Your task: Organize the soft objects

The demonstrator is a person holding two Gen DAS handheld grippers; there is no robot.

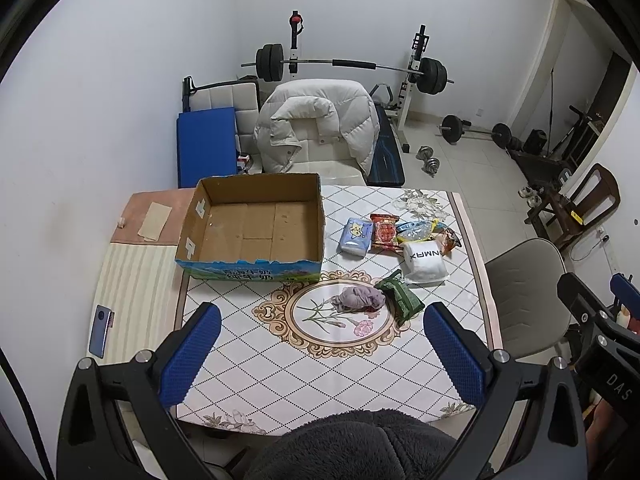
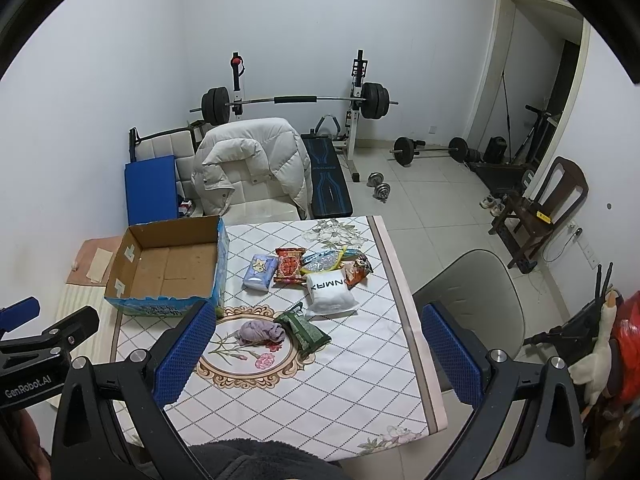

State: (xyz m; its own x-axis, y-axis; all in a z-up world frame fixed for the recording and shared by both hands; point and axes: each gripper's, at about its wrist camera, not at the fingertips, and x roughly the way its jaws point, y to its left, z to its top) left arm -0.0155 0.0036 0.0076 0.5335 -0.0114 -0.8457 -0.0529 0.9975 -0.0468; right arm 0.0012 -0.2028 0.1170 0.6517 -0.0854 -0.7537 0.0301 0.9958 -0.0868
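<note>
Tabletop cloth [image 1: 360, 299] beyond left gripper [image 1: 322, 354].

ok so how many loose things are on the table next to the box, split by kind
Tissue pack: 1, blue tissue pack
Snack packets: 3, red packet, blue-yellow packet, orange packet
White pack: 1, white pack
Green pouch: 1, green pouch
Cloth: 1, purple cloth
Total: 7, none yet in the cardboard box
</note>
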